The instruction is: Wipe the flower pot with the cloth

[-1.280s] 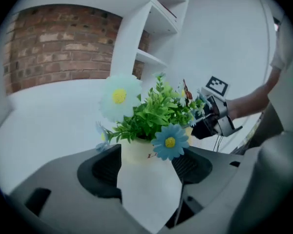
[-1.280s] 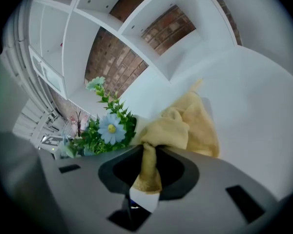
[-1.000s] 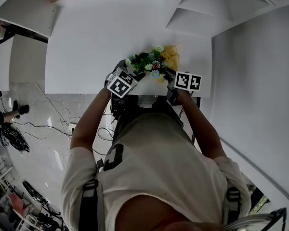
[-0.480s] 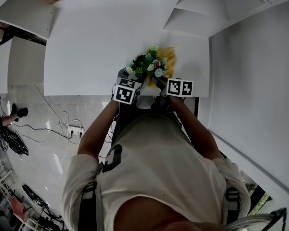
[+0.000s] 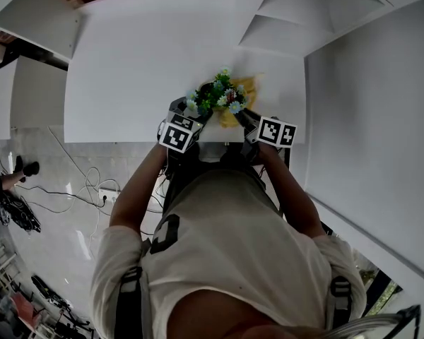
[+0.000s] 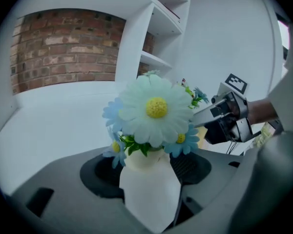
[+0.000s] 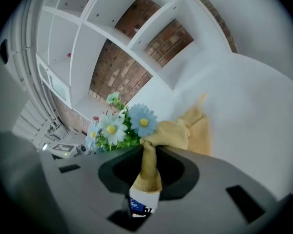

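Left gripper (image 6: pixel 149 174): jaws wide and opening slightly, with the white flower pot (image 6: pixel 151 201) seated between its 2 jaws and the artificial flowers (image 6: pixel 156 108) rising just ahead of them. Right gripper (image 7: pixel 145 172): jaws nearly together, pinching 1 corner of the yellow cloth (image 7: pixel 178 133), which bunches just ahead of it beside the flowers. Over the last second the cloth has slid from beyond the flowers toward the right gripper, so a wiping stroke along the pot is probably under way.

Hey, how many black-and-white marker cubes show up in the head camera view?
2. One marker cube sits just left of the flower pot at the near edge of the table; the other sits just right of it. None looks hidden.
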Demonstrator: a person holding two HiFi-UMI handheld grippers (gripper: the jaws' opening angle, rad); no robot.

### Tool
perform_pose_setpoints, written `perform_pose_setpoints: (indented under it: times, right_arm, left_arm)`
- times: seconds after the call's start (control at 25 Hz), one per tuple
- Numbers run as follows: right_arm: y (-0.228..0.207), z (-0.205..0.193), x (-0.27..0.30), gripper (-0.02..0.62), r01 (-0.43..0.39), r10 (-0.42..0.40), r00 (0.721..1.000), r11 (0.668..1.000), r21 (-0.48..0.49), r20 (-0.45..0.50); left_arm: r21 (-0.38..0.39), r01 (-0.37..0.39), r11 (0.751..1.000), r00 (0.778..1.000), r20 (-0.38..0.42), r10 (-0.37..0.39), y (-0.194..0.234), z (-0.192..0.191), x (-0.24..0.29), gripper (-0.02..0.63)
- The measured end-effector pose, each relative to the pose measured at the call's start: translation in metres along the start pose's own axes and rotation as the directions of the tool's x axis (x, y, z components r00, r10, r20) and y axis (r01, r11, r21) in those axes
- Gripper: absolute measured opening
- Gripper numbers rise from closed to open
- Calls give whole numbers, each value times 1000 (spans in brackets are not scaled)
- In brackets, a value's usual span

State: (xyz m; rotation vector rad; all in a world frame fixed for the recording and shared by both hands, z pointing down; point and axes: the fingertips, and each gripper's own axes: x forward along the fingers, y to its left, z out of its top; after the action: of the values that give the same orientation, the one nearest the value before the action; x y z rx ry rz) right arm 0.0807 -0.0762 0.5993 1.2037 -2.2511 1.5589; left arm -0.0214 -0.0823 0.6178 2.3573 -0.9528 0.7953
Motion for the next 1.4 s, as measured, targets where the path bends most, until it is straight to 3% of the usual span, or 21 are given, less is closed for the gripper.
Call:
perform_pose_setpoints:
  times: [0.08,0.2,0.44,0.56,0.64,0.84,1.12,1.2,1.4]
  right_arm:
    - [-9,12,-4,87,31,-31,999,1000,4,35]
    - [-12,8,3,87,45,-45,999,999,-16,14]
    - [6,-26,22,87,47,-50,996,997,-55,-69]
    - [10,-39,24,87,57,-64,993,995,-77,-94]
    - [9,-41,23,87,64,-71,993,995,-77,-90]
    - [0,-28,16,87,105,-108,993,993,-60,-51]
    - [1,-27,22,87,136,-138,990,989,-59,-36]
    - [3,-31,25,87,144,-147,988,988,-52,-38]
    - [9,-49,30,89,159,-164,984,985,-72,-68]
  left_arm:
    - [46,11,999,1000,-16,-10,-1,-1,4,302]
    - [96,-16,995,1000,-23,18,-1,-1,10,301]
    - [20,-70,997,998,0,70,-8,-2,9,284]
    - [7,35,999,999,-27,-35,-35,-12,5,284]
    - [58,103,993,994,-50,-100,-44,-18,-2,264]
    - [203,121,972,993,-37,-116,-10,-11,-18,279]
    - [374,220,901,976,-85,-202,1,2,8,293]
    - [351,232,907,973,-74,-221,-3,1,11,282]
    - [185,173,967,984,13,-179,-16,-2,7,289]
